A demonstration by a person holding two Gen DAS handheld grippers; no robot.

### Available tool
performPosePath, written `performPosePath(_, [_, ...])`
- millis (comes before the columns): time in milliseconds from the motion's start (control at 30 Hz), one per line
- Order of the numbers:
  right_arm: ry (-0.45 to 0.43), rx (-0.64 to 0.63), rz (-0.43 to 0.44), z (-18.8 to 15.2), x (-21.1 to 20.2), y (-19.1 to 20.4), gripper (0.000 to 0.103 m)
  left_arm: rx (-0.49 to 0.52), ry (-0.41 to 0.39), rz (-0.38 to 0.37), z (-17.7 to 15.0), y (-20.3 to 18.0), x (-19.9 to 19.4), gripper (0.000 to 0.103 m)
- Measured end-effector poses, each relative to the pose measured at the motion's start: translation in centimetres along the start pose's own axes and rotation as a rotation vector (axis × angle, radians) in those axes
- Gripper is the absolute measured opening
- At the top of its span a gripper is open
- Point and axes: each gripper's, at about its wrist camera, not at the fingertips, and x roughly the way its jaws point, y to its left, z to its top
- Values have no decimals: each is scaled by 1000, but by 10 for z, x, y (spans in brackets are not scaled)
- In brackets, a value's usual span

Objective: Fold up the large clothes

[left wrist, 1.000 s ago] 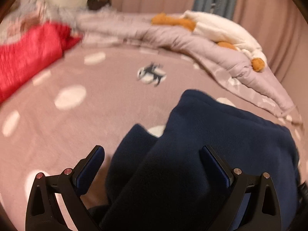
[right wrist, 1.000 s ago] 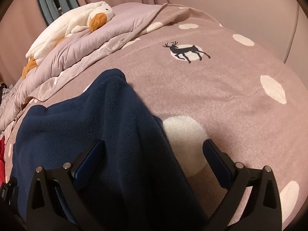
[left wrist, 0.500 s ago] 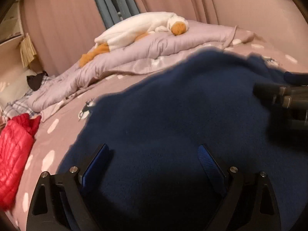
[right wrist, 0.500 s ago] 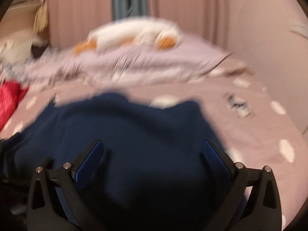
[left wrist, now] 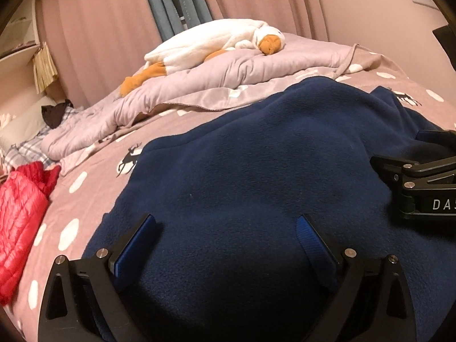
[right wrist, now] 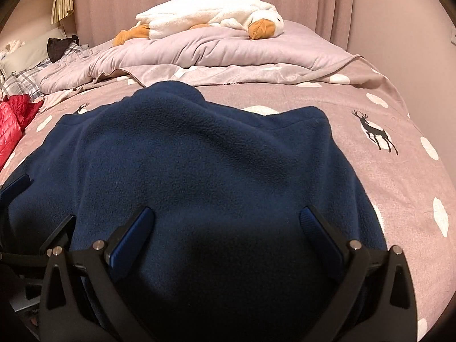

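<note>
Since a second ago both grippers have swung round to face the head of the bed, and the navy fleece, then bunched to one side of each view, now fills the foreground. Left gripper (left wrist: 225, 242) and right gripper (right wrist: 228, 233) each hover with jaws spread wide, pinching nothing, over the near part of the navy fleece garment (right wrist: 199, 165); the right one also shows at the right rim of the left view. They probably sit side by side so the garment can be smoothed or its near hem picked up for a fold. It lies across the middle of the bed (right wrist: 413, 188), on the dotted, deer-printed cover, thick, softly rumpled, its far edge humped and uneven, not yet squared. Beyond it sit a bunched lilac duvet (left wrist: 228, 77) with a plush goose (left wrist: 216, 40) on top, and a red puffer jacket (left wrist: 20, 213) at the left edge.
</note>
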Motion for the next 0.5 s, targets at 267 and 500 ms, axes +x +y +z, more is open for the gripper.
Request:
performPosePath(267, [-78,74,-69,1,-35,-14,103,-277,-30,107,-7,50,-37,98])
performPosePath(500, [-92,339,-65,-18,-60,-70,103,-540,81,115,-41,121,-44,98])
